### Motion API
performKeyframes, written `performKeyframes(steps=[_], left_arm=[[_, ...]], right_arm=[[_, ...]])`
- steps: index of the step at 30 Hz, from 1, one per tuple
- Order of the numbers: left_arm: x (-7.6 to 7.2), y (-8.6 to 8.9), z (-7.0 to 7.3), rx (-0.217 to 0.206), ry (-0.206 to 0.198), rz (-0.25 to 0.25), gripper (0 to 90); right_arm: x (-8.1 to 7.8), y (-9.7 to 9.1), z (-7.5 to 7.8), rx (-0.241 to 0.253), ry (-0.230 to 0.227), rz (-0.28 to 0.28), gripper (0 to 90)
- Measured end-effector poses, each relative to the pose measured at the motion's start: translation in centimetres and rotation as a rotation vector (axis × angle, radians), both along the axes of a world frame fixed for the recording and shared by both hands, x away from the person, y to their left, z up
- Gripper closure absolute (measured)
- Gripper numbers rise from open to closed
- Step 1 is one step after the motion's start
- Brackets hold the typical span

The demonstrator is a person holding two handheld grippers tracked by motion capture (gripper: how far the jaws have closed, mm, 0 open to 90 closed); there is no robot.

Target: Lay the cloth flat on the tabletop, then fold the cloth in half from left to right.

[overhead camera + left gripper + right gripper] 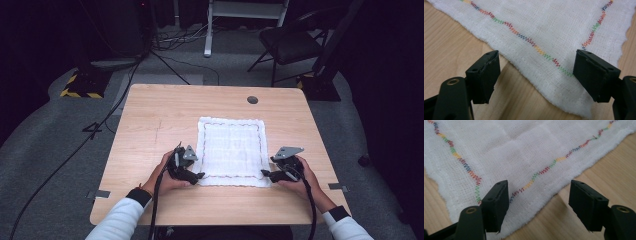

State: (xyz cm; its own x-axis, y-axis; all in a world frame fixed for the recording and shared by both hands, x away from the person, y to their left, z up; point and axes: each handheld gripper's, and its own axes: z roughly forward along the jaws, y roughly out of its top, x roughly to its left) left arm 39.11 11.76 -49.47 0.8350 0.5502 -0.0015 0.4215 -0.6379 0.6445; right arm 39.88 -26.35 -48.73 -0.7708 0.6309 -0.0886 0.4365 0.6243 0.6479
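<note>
Because the white cloth point(231, 151) is thin, loosely woven gauze, it will likely handle as light and limp, so the hemmed corners look like the best places to take hold. It lies flat near the middle of the worktop point(150, 115), closer to the front edge. The left gripper point(199, 176) stands released at the cloth's near left corner, and the right gripper point(265, 174), also released, at its near right corner, neither pinching fabric.
</note>
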Motion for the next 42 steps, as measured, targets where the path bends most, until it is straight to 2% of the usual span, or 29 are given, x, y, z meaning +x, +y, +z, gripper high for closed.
performKeyframes(steps=[4,11,15,17,19,21,25,30,31,36,37,38,39,42], left_arm=[[-0.9,0.2,-0.1,-0.013,0.023,-0.007,21.9],[-3.0,0.0,-0.3,-0.030,0.014,-0.021,21.8],[-4.0,-0.1,-0.1,-0.016,0.022,-0.039,21.7],[-4.7,-0.1,0.3,0.008,-0.005,-0.058,22.0],[-5.2,0.2,0.6,-0.017,-0.003,-0.068,22.8],[-5.3,0.5,0.9,-0.022,-0.009,-0.064,22.7],[-4.8,1.2,1.3,-0.042,-0.016,-0.041,22.2],[-3.0,2.8,1.9,-0.069,-0.054,0.042,20.7],[-2.6,3.0,1.9,-0.072,-0.047,0.053,20.9],[-0.6,3.4,2.2,-0.082,-0.055,0.071,20.9],[-0.6,3.4,2.2,-0.082,-0.055,0.071,20.8],[0.4,3.3,2.2,-0.066,-0.044,0.078,20.7],[1.0,3.3,2.1,-0.062,-0.051,0.086,20.7],[2.7,3.1,2.1,-0.064,-0.051,0.109,20.8]], right_arm=[[-1.0,-0.4,-0.1,0.009,-0.001,0.009,33.1],[-2.5,-0.9,-0.1,0.005,-0.004,0.031,33.0],[-3.1,-1.0,0.0,-0.005,-0.001,0.037,32.6],[-3.3,-1.0,0.1,-0.013,0.003,0.045,33.8],[-3.5,-1.2,0.2,-0.021,0.007,0.051,34.0],[-3.6,-1.4,0.2,-0.027,0.008,0.048,33.3],[-3.6,-1.4,0.4,-0.035,-0.009,0.043,31.7],[-3.8,-0.5,0.9,-0.021,-0.043,0.061,32.3],[-3.9,-0.3,1.1,-0.018,-0.049,0.068,32.9],[-3.9,1.2,2.0,0.014,-0.082,0.104,35.2],[-3.9,1.5,2.1,0.023,-0.084,0.113,35.6],[-3.8,1.9,2.2,0.029,-0.087,0.119,36.1],[-3.8,2.4,2.3,0.032,-0.088,0.126,36.6],[-3.7,4.2,2.4,0.032,-0.095,0.161,37.6]])
